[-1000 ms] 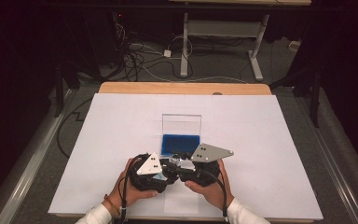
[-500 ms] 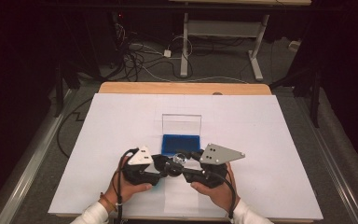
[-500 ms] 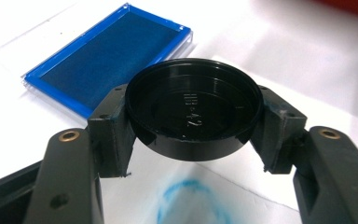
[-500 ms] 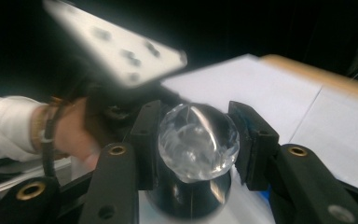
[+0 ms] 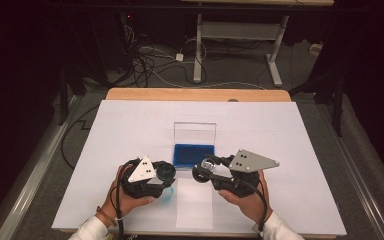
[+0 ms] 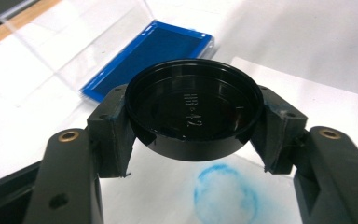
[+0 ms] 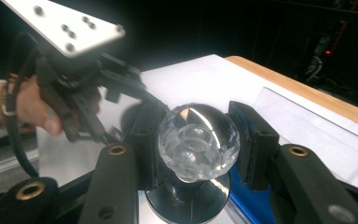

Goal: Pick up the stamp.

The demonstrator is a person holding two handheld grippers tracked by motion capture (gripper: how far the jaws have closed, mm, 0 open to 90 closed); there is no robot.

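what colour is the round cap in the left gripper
Black cap, clearest in the left gripper view.

Only readable marking: raised chars moulded inside the black round cap (image 6: 193,109), held betw. the jaws of the left gripper (image 6: 193,140). Looks like "HR" plus smth, then "4.7" or "42" on a 2nd line, seen sideways in the left gripper view; can't make it out exactly. No other text, labels or brands legible elsewhere.

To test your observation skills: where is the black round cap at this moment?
The black round cap is clamped between the left gripper's jaws, held above a blue ink smudge on the white paper, just in front of the open blue ink pad case.
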